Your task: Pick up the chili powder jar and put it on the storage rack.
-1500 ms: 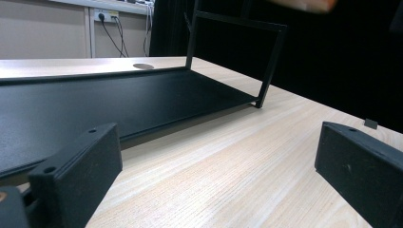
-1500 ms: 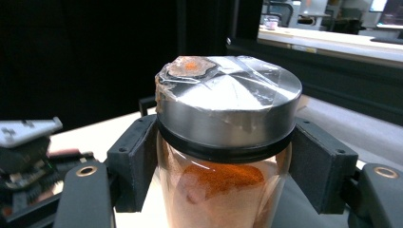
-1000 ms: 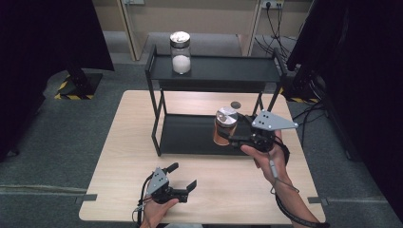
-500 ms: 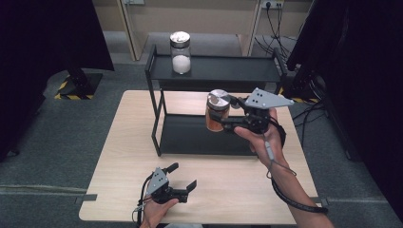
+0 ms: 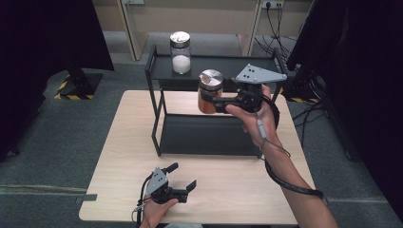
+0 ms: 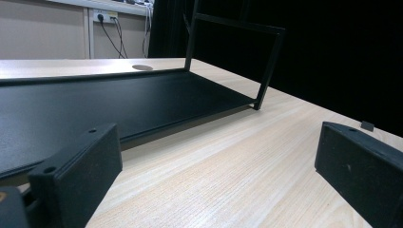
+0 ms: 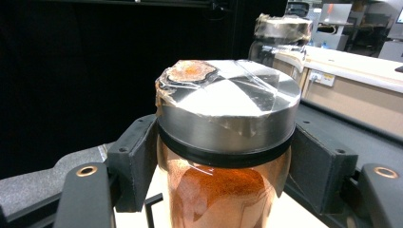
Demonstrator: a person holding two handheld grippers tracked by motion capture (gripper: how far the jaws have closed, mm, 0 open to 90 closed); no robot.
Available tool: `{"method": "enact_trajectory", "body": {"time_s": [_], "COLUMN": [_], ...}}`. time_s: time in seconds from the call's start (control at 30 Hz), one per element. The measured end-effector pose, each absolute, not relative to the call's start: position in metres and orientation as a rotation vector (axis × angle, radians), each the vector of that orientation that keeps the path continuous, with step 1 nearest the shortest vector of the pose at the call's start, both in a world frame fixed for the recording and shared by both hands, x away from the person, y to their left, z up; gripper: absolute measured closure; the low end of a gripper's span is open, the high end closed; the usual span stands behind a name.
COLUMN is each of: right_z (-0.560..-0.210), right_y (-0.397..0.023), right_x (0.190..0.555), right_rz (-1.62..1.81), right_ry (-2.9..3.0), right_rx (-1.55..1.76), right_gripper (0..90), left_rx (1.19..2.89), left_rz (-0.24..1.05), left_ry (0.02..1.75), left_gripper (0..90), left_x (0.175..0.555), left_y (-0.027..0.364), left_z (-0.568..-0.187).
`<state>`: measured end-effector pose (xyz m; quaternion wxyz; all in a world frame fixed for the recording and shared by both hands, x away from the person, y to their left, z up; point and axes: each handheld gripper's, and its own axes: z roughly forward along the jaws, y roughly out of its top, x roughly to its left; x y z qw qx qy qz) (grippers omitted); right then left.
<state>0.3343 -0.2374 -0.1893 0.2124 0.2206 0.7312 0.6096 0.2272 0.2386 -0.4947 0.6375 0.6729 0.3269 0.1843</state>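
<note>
R gripper (image 5: pixel 219 100) has lifted the orange jar (image 5: pixel 209 91) off the lower shelf (image 5: pixel 209 135) and now holds it up at top-shelf (image 5: pixel 223 66) height, fingers clamped on it just under the lid. Looks like it's headed for the top tier, next to the white jar (image 5: pixel 180 52). Top rail and that jar are the things to clear. L gripper (image 5: pixel 183 180) rests on the table (image 5: pixel 247 190), fingers open, nothing in them.

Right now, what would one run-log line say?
right hand-held gripper: shut on orange spice jar, above table | left hand-held gripper: open, empty | white jar: top shelf
</note>
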Motion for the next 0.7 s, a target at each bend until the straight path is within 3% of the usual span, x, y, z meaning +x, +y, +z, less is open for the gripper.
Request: {"method": "enact_trajectory", "body": {"time_s": [0.7], "right_z": [-0.151], "right_y": [-0.223], "right_x": [0.357], "right_rz": [1.636], "right_ry": [1.975], "right_rx": [0.69], "right_gripper": [30.9], "left_rx": [1.537], "left_rz": [0.419], "left_ry": [0.743], "left_gripper": [1.0], "left_x": [0.227], "left_y": [0.238], "left_z": [-0.495]}}
